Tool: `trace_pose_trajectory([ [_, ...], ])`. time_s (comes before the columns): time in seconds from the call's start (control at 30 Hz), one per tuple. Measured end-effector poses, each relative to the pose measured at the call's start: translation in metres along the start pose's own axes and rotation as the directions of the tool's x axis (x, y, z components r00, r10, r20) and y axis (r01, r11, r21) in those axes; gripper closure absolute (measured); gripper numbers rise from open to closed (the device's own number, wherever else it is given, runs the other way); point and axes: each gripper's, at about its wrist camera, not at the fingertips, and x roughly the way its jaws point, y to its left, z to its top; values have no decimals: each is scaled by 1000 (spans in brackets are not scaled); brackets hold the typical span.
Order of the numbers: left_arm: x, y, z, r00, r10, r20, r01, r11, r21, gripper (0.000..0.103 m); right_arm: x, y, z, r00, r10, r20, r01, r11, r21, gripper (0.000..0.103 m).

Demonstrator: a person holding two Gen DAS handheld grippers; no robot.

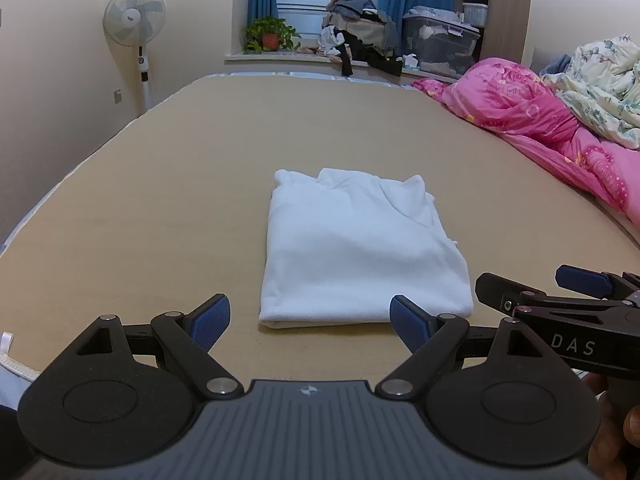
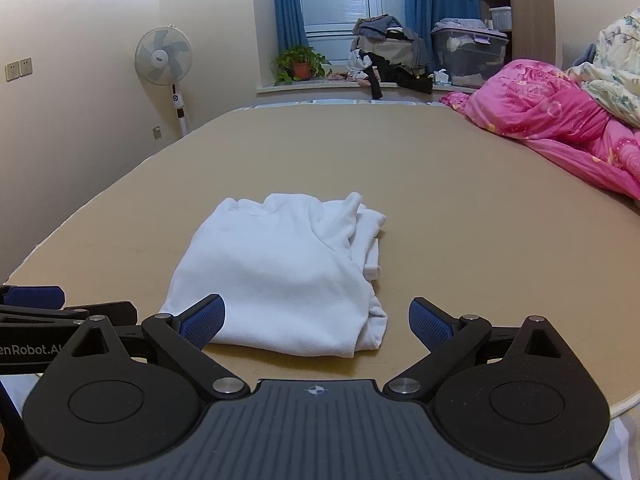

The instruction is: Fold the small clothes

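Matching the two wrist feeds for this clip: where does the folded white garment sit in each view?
Left wrist: the folded white garment lies centre frame on the tan bed surface, just beyond the open left claw.
Right wrist: the garment sits left of centre, ahead of the open right claw.
Shared landmark: the standing fan by the left wall.

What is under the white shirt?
The folded white shirt lies flat on the tan bed surface, which shows all around it. Anything hidden directly beneath or inside the folds cannot be seen.
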Motion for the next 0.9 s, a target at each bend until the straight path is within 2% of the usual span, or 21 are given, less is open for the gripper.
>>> trace_pose_trajectory([
  [0.9,-2,1,0,1000,-14,5,14,1000,17,12,-1,-1,1,1000,-13,-3,13,1000,0,5],
])
